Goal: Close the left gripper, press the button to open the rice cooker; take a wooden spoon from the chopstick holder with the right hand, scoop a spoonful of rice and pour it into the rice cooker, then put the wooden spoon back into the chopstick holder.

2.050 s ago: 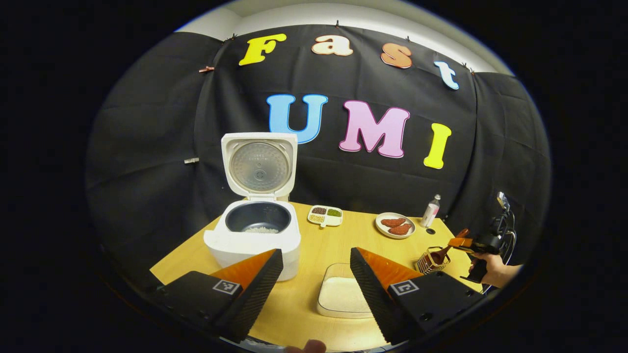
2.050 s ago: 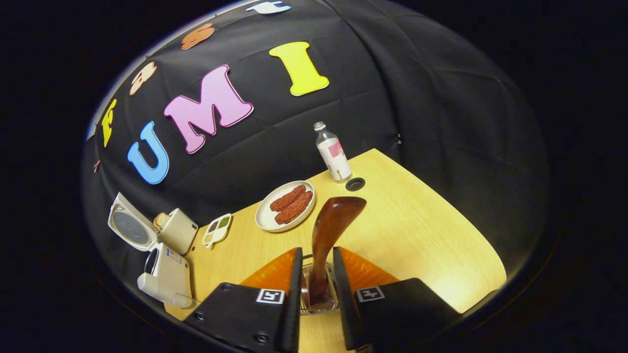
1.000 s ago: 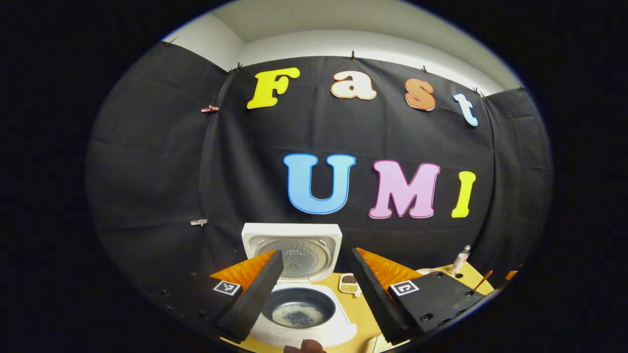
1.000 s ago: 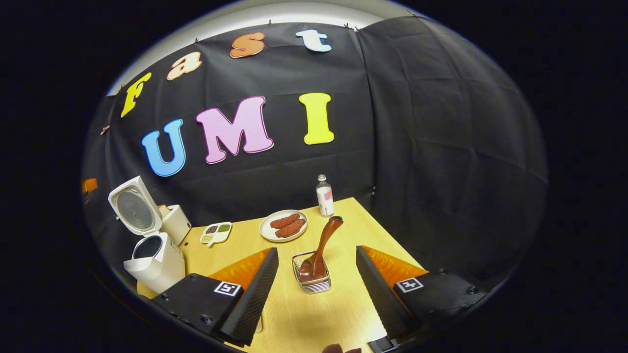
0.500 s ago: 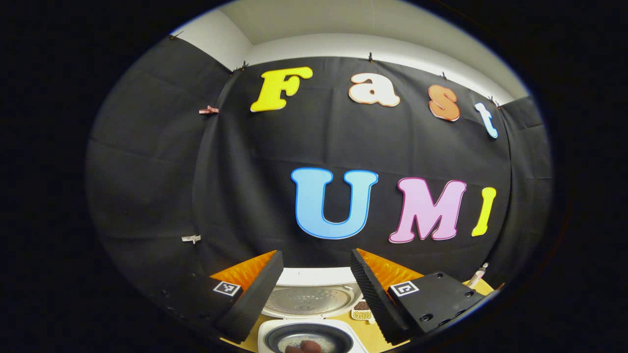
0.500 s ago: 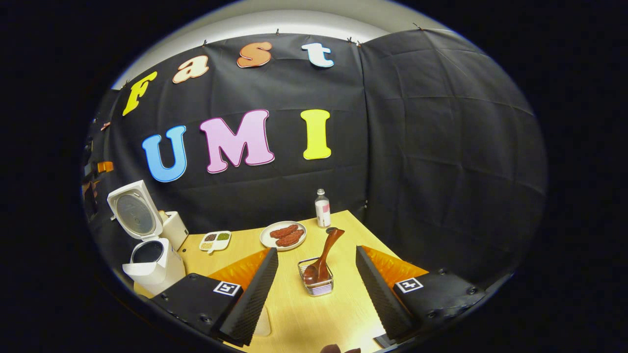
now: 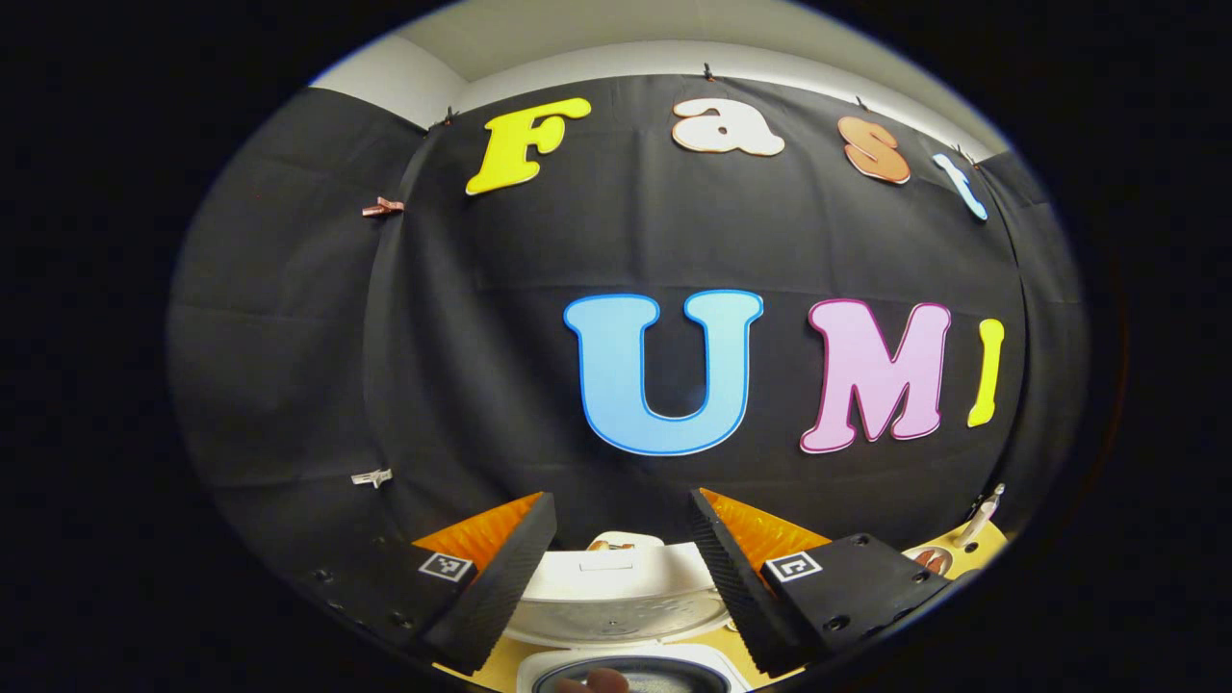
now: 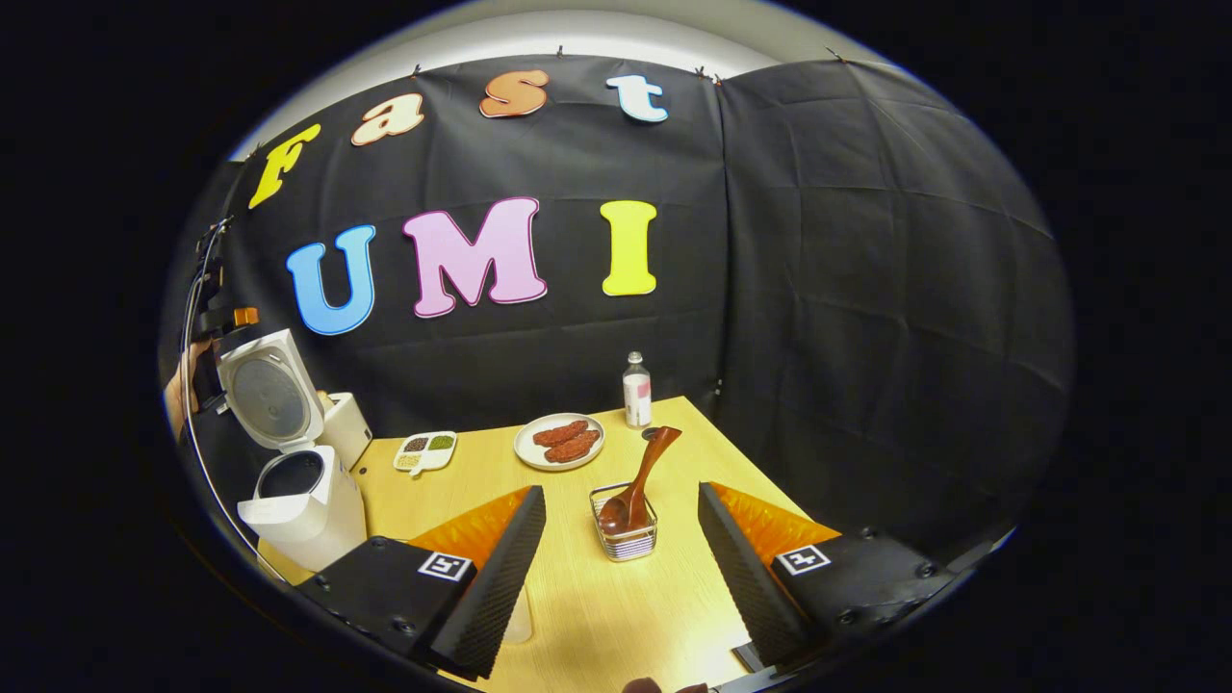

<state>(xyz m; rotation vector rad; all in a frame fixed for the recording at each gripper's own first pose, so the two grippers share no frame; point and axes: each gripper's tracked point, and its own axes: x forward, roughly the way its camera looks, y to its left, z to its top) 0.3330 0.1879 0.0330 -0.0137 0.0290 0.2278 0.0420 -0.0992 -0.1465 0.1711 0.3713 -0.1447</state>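
Note:
The white rice cooker [image 8: 303, 515] stands at the table's left with its lid [image 8: 269, 390] raised. A dark wooden spoon [image 8: 643, 476] leans in the wire chopstick holder [image 8: 626, 534], handle tilted up to the right. My right gripper [image 8: 621, 568] is open, pulled back from the holder with nothing between its fingers. In the left gripper view my left gripper [image 7: 623, 573] is open, high above the cooker lid [image 7: 621, 597], looking at the wall. The left gripper [image 8: 207, 327] and a hand holding it appear beside the raised lid in the right gripper view.
A plate of reddish-brown food [image 8: 560, 441], a small bottle [image 8: 634, 390] and a divided dish of grains [image 8: 423, 450] sit at the back of the wooden table [image 8: 577, 616]. A clear container [image 8: 518, 616] shows partly behind my right gripper's left finger.
The right gripper let go of the spoon, opened and drew back from the holder. The left gripper rose and tilted up, so the cooker slid to the bottom of its view.

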